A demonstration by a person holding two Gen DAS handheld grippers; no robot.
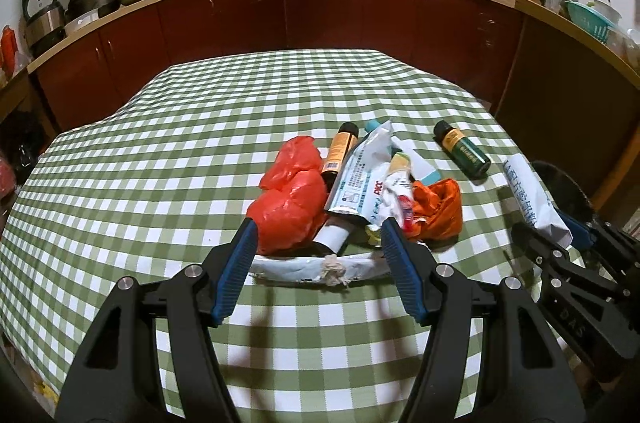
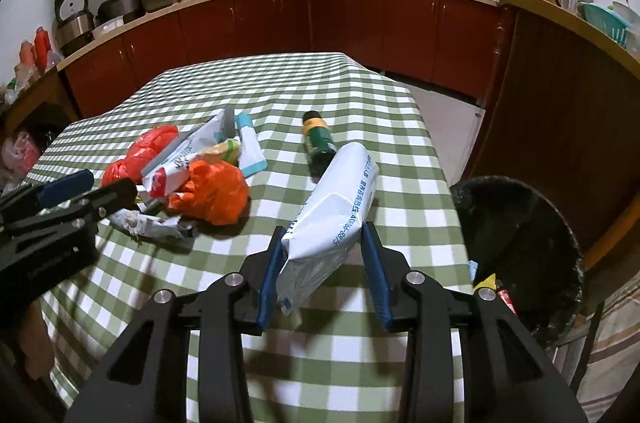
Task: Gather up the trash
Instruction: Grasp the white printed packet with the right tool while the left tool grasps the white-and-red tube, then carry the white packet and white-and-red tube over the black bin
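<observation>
A pile of trash lies on the green checked table point(image 1: 200, 143): a red plastic bag point(image 1: 290, 195), an orange bag point(image 1: 438, 205), white wrappers point(image 1: 360, 175), a brown bottle point(image 1: 340, 151) and a crumpled white paper point(image 1: 320, 269). My left gripper point(image 1: 316, 243) is open, its jaws on either side of the pile's near edge. My right gripper point(image 2: 322, 243) has a white pouch point(image 2: 332, 211) with blue print between its fingers; the left finger touches it, a gap shows at the right finger. The pouch point(image 1: 534, 189) also shows in the left wrist view. A green bottle point(image 2: 318, 141) lies beyond it.
A black-lined trash bin point(image 2: 520, 243) stands just off the table's right edge. Red kitchen cabinets point(image 2: 360, 23) with a counter of pots and bottles run behind the table. Bags point(image 2: 20, 153) lie on the floor at far left.
</observation>
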